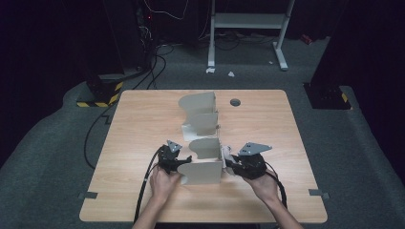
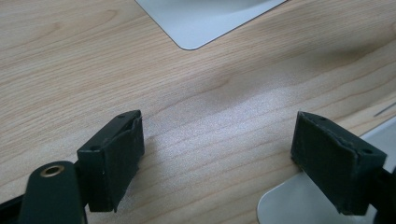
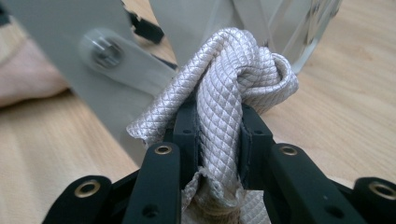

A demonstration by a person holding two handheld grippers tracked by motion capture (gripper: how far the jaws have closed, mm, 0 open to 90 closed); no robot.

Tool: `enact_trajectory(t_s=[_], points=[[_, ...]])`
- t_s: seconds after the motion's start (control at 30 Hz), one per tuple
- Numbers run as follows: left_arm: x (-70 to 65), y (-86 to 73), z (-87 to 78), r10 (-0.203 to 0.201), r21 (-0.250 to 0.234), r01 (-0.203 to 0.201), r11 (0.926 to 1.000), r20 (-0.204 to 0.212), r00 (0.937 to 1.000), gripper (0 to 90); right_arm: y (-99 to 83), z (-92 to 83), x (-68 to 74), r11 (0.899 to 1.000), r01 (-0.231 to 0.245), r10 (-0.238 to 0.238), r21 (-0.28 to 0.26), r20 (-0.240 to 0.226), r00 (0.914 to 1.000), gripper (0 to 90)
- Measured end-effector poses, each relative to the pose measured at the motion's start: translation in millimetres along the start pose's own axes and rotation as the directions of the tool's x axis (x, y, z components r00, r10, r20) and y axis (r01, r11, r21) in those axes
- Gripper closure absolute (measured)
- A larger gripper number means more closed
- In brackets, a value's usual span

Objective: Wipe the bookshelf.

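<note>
A grey rack of several upright curved panels [image 1: 205,148] stands mid-table, its front panel [image 1: 203,172] between my two grippers. My left gripper [image 1: 184,161] sits at that panel's left edge, open; its jaws [image 2: 219,140] stand wide apart over bare wood, with a grey panel corner [image 2: 280,205] by the right jaw. At the rack's right side, my right gripper [image 1: 228,162] is shut on a folded white quilted cloth [image 3: 233,70], which bulges above the jaws [image 3: 219,121]. The cloth [image 1: 227,153] lies against the rack, next to a bolted grey panel [image 3: 60,37].
The wooden table [image 1: 143,124] has a round cable hole [image 1: 235,102] behind the rack and grey tape marks [image 1: 88,194] at its front corners. Cables trail from both grippers over the front edge. A white frame [image 1: 248,21] stands on the floor beyond.
</note>
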State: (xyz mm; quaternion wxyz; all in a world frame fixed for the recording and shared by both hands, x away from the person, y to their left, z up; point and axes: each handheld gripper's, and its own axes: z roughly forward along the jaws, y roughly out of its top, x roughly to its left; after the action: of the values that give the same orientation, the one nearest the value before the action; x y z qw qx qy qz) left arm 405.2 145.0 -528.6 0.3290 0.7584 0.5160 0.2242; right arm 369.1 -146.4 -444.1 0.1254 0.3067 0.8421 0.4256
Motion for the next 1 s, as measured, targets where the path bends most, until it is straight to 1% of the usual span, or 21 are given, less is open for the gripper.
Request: enact_trajectory(t_s=[0.1,0.2,0.37,0.5,0.53,0.57,0.63,0.67,0.73,0.8,0.9,1.0], points=[[0.0,0.0,0.0,-0.001,0.0,0.001,1.0,0.0,1.0,17.4,2.4,-7.0,3.5,1.0,0.004,-0.004,-0.018,-0.003,1.0,73.5],[-0.1,0.0,0.0,-0.001,0.0,0.001,1.0,0.0,1.0,17.4,1.0,-6.4,5.3,1.0,0.005,-0.005,-0.01,0.002,1.0,73.4],[-0.1,-0.1,0.0,0.0,-0.001,0.0,1.0,0.0,1.0,17.4,-11.6,9.4,3.3,0.999,-0.024,0.024,0.049,-0.009,0.9997,73.4],[-0.1,-0.1,0.1,-0.001,-0.001,0.001,1.0,0.001,1.0,17.4,-26.2,26.2,1.5,0.993,-0.049,0.051,0.112,-0.017,0.9986,73.4],[-0.1,-0.1,0.1,-0.001,-0.001,0.001,1.0,0.001,1.0,17.4,-26.2,26.2,1.5,0.993,-0.049,0.051,0.112,-0.017,0.9986,73.4],[-0.2,-0.1,0.1,-0.001,-0.001,0.001,1.0,0.0,1.0,17.4,-32.6,35.1,1.4,0.988,-0.05,0.053,0.147,-0.015,0.9985,73.4],[-0.3,-0.1,0.1,-0.002,-0.001,0.002,1.0,0.0,1.0,17.4,-37.0,41.7,1.9,0.984,-0.055,0.058,0.171,-0.015,0.9982,73.4],[-0.2,-0.1,0.0,-0.001,0.0,0.001,1.0,0.0,1.0,17.4,-37.6,42.9,1.9,0.983,-0.058,0.062,0.174,-0.016,0.998,73.4],[-0.2,-0.1,0.1,-0.001,-0.001,0.001,1.0,-0.001,1.0,17.4,-37.5,42.9,2.2,0.983,-0.061,0.064,0.173,-0.017,0.9978,73.4],[-0.2,-0.1,0.1,-0.001,-0.001,0.001,1.0,-0.001,1.0,17.5,-33.4,37.1,4.4,0.986,-0.054,0.056,0.156,-0.013,0.9983,73.4],[-0.3,-0.1,0.1,-0.002,-0.001,0.002,1.0,-0.001,1.0,17.5,-26.8,25.6,5.6,0.991,-0.059,0.061,0.121,-0.018,0.998,73.4],[-0.3,-0.1,0.1,-0.001,-0.001,0.001,1.0,-0.002,1.0,17.5,-18.2,11.9,8.0,0.995,-0.049,0.05,0.082,-0.015,0.9986,73.3]])
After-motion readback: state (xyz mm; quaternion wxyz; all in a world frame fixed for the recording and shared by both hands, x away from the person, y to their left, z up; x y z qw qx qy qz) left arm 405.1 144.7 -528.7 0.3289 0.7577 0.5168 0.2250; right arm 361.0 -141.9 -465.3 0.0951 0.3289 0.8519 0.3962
